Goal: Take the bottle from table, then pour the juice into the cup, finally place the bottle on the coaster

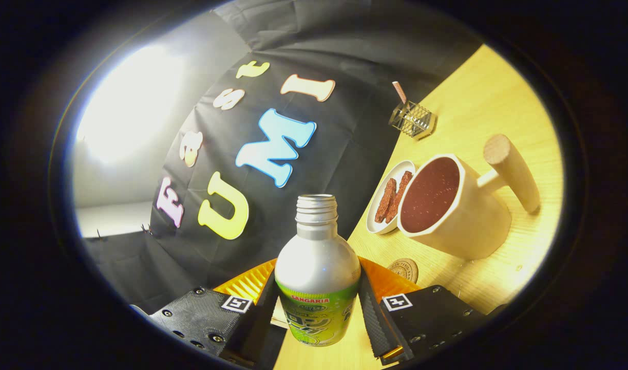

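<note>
Gripper point(318, 308) tight around bottle point(318, 267); beyond, coaster point(404, 269), cup point(455, 205), snack plate point(388, 198).

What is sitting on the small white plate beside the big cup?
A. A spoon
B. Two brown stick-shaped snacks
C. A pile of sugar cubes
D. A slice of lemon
B: the small white plate holds two brown stick-shaped snacks lying side by side, right next to the cup, beyond the bottle clamped between the jaws of the gripper.
</note>
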### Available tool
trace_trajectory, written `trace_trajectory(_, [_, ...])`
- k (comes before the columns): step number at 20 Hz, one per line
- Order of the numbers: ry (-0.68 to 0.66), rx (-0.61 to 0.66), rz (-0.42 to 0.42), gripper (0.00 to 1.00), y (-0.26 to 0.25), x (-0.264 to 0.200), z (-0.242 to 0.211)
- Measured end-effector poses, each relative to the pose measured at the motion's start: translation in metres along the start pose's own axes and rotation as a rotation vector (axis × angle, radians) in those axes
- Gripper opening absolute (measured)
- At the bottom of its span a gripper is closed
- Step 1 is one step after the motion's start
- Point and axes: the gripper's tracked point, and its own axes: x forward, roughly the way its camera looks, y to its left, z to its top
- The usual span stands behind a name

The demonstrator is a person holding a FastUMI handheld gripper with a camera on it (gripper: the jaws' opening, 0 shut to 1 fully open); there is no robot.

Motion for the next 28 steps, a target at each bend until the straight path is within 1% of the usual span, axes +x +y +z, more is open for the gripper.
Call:
trace_trajectory(2, [-0.009, 0.039, 0.002, 0.77, -0.002, -0.001, -0.001])
trace_trajectory(5, [-0.021, 0.115, 0.038, 0.77, 0.001, -0.001, 0.0])
trace_trajectory(9, [-0.035, 0.17, 0.037, 0.77, -0.002, 0.002, 0.0])
trace_trajectory(17, [-0.063, 0.318, 0.069, 0.77, 0.004, 0.008, 0.002])
trace_trajectory(22, [-0.07, 0.365, 0.072, 0.77, 0.004, 0.011, 0.002])
trace_trajectory(26, [-0.082, 0.44, 0.09, 0.77, 0.01, 0.013, 0.0])
trace_trajectory(28, [-0.078, 0.449, 0.087, 0.77, 0.01, 0.014, -0.002])
